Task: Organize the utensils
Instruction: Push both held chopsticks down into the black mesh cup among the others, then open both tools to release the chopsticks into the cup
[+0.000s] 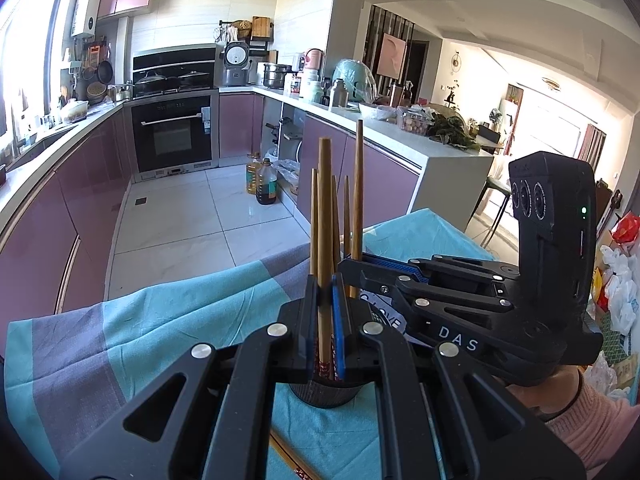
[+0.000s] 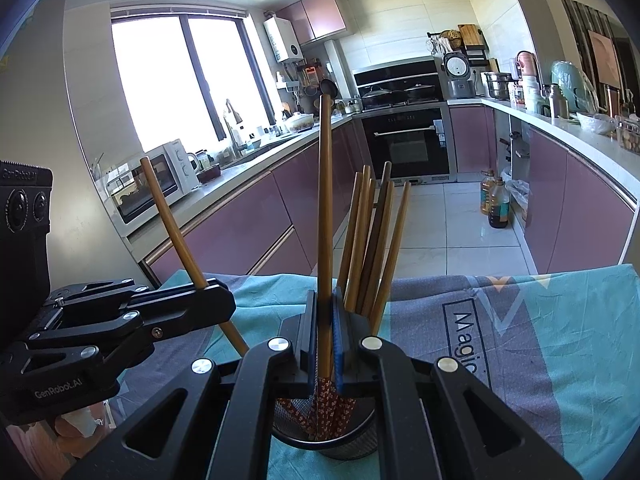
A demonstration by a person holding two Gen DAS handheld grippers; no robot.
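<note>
The teal and grey tablecloth (image 2: 520, 360) carries everything here, and the black mesh holder (image 2: 344, 446) standing on it is the landmark for the rest. Several wooden chopsticks (image 2: 370, 240) already stand in the holder, fanned out and leaning toward its far-right side, patterned red ends down.

The right gripper (image 2: 325, 344) sits directly over the holder's mouth, its jaws clenched on one chopstick (image 2: 325, 200) that stands nearly upright, its patterned end dipping just inside the rim. The left gripper (image 2: 208, 300) is to the left of the holder and above its rim, jaws pinched on a second chopstick (image 2: 172, 220) that leans away from the holder at the top, with its lower end aimed at the near-left rim. In the left wrist view that left gripper (image 1: 326, 312) also looks down over the holder (image 1: 324, 394), while the right gripper (image 1: 350, 270) comes in from the right. One more chopstick (image 1: 290, 456) lies on the cloth just in front of the holder.

The step looks like seating both held sticks. To do it well, I would lower the upright one until its tip is well below the rim before letting go, so it cannot tip out. The slanted one probably needs straightening first, since its lower end seems likely to catch the rim. Releasing one at a time should keep the grippers from colliding over the narrow opening.
</note>
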